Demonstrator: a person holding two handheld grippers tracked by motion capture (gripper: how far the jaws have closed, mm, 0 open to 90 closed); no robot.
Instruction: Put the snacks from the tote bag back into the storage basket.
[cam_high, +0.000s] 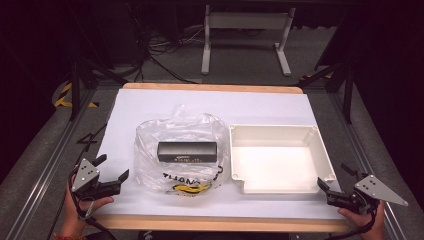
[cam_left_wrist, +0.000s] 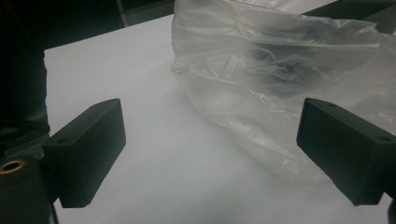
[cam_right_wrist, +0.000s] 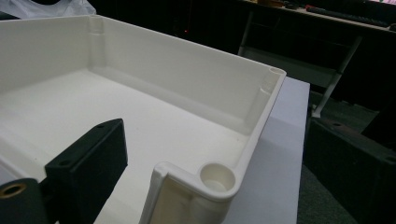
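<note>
- Nearest us we count two grippers: the left gripper (cam_high: 112, 169) at the near-left corner of the white table (cam_high: 150, 102), the right gripper (cam_high: 334, 186) at the near-right corner, each held in one hand.
- In the left gripper view we see the left gripper (cam_left_wrist: 210, 154) with jaws spread wide and nothing between them; the plastic bag (cam_left_wrist: 280, 70) lies just ahead, untouched.
- In the right gripper view the right gripper (cam_right_wrist: 233, 172) likewise stands wide, its jaws straddling the near corner of the tray (cam_right_wrist: 261, 100) without pressing on it.
- Farther in, we count one clear plastic bag (cam_high: 150, 140) left of centre, with black and yellow print on its near face; we cannot read the lettering.
- Inside the bag lies one black box (cam_high: 187, 151), its long axis running left to right across the table; the small label along its near edge is too fine to read.
- Just right of the bag we count one white tray (cam_high: 322, 150), open side up.
</note>
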